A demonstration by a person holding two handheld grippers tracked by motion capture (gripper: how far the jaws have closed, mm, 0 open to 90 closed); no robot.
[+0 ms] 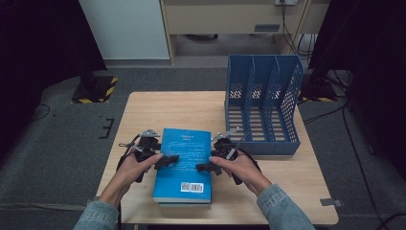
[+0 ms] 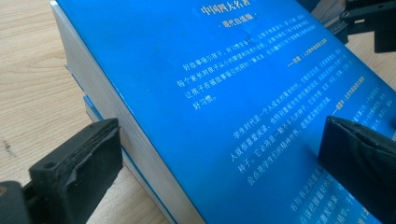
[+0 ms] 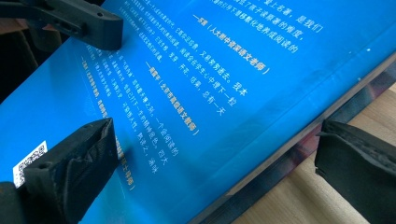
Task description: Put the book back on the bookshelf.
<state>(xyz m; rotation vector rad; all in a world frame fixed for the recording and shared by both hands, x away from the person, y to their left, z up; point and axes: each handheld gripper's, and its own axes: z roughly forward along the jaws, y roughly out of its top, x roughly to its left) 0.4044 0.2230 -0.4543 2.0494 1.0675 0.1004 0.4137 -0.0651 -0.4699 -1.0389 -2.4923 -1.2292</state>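
Book between my two grippers

My left gripper (image 1: 166, 161) and right gripper (image 1: 205, 167) stand released, each straddling an edge of the book (image 1: 184, 165), pads not pressing.

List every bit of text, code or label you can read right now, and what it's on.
"中国四大名著", heading on the blue book's cover, read with some doubt.
Body paragraphs in white Chinese print on that cover: too small and blurred to quote reliably.
Barcode on a white sticker: digits unreadable.
QR code: not decodable.
Blue file rack: no lettering.
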